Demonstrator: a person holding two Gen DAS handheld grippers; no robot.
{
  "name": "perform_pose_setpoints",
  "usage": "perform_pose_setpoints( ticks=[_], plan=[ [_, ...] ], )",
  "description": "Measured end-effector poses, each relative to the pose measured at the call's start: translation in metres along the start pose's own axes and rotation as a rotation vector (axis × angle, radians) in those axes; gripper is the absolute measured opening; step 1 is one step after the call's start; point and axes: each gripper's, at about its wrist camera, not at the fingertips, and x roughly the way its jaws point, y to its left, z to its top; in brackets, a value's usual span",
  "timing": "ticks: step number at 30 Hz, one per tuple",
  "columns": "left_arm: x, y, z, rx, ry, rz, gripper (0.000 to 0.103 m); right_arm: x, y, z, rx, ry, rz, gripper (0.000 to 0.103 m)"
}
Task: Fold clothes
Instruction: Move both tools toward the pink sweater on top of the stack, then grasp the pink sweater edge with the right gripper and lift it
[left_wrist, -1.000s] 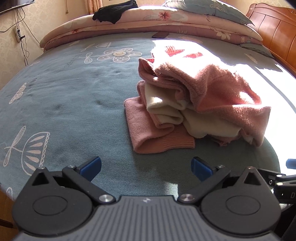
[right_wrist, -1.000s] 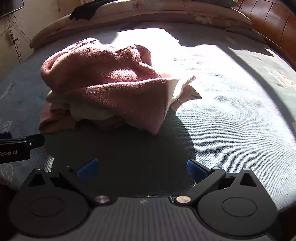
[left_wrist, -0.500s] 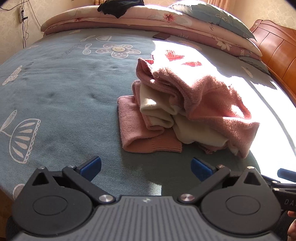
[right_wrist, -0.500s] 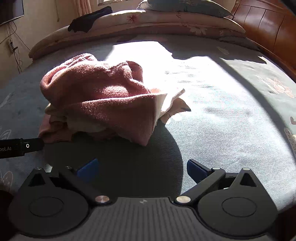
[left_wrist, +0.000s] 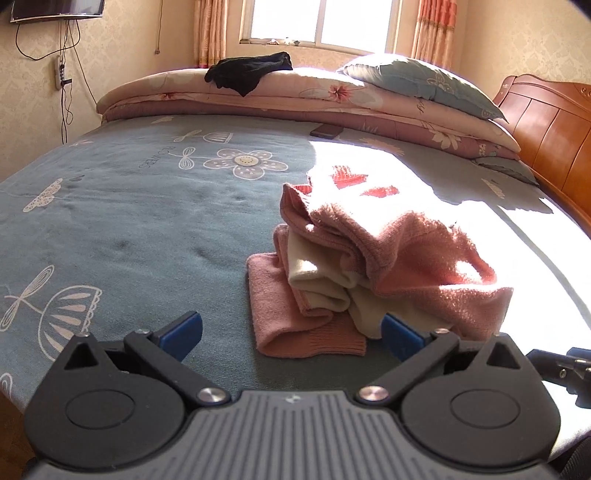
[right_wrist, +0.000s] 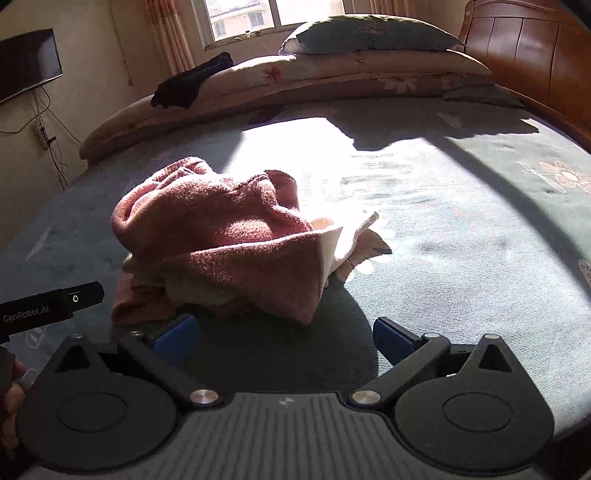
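Clothes: a pink and cream sweater (left_wrist: 373, 266) is seen bunched in a heap on the bed (left_wrist: 129, 221), partly in sun.
Writing: "GenRobot.AI" is read on the left gripper (left_wrist: 291, 334); "FLOWERS" on the sheet.
Jaws: both the left gripper's and the right gripper (right_wrist: 282, 338)'s are held apart, empty, near the heap.
Room: pillow (left_wrist: 417, 85), window, wooden headboard.

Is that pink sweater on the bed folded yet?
Not folded. The pink sweater lies bunched in a lumpy heap, cream lining showing and one sleeve sticking out. Both grippers are open and empty.

Fuzzy knitted pink garment (left_wrist: 399, 254) on matt woven bedsheet (left_wrist: 147, 221); glossy wooden headboard (left_wrist: 546, 125).
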Motion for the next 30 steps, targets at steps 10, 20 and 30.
perform_pose_setpoints(
  ticks=[10,20,30],
  plan=[
    [-0.007,0.001,-0.001,-0.061,-0.055,-0.027,0.103,-0.002,-0.041,-0.015,0.238,-0.093,0.361,0.103],
    [-0.001,0.013,-0.003,-0.074,-0.09,-0.047,0.103,-0.03,-0.03,-0.01,0.127,-0.254,0.436,0.103],
    [0.014,0.027,-0.003,-0.03,-0.171,-0.046,0.103,-0.023,0.057,0.001,-0.397,-0.285,0.161,0.098]
  ],
)
